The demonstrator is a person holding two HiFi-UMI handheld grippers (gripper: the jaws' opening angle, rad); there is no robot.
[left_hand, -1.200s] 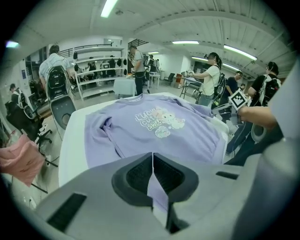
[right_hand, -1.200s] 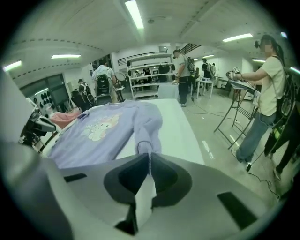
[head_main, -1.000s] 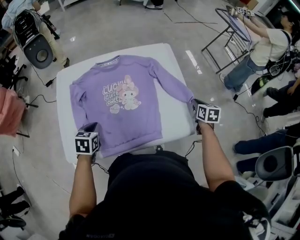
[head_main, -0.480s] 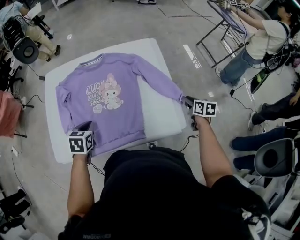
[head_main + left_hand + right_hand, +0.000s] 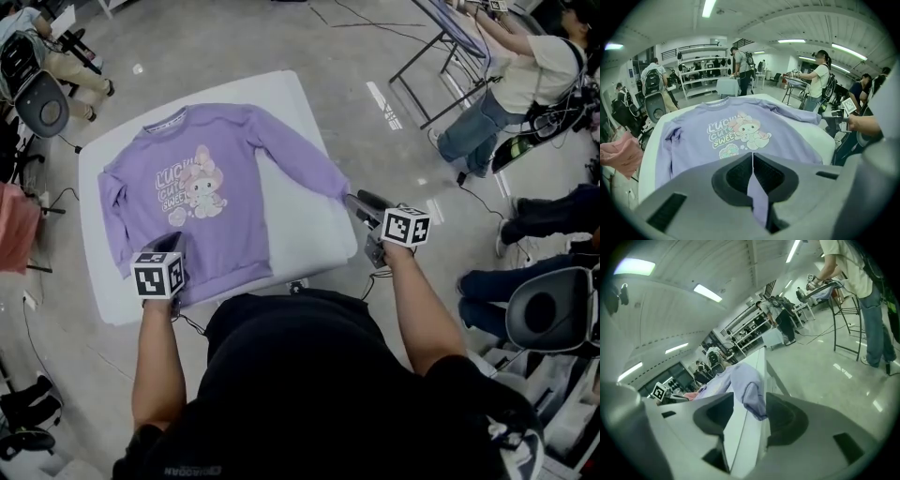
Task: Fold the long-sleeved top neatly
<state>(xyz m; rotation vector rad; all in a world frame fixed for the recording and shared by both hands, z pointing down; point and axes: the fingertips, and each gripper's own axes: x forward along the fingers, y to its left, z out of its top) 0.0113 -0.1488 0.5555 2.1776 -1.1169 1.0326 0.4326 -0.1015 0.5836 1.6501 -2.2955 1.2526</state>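
The left gripper [image 5: 753, 161] is clamped, jaws together, on the near hem [image 5: 220, 281] of the purple long-sleeved top [image 5: 206, 202], a strip of the fabric pinched between its pads. The right gripper [image 5: 746, 420] has just been opening its jaws; they stand wide apart with the cuff [image 5: 753, 404] of one sleeve [image 5: 305, 159] lying loose between them, at the right edge of the white bench [image 5: 305, 234]. The top lies flat, front up, on the bench, its other sleeve running down its left side.
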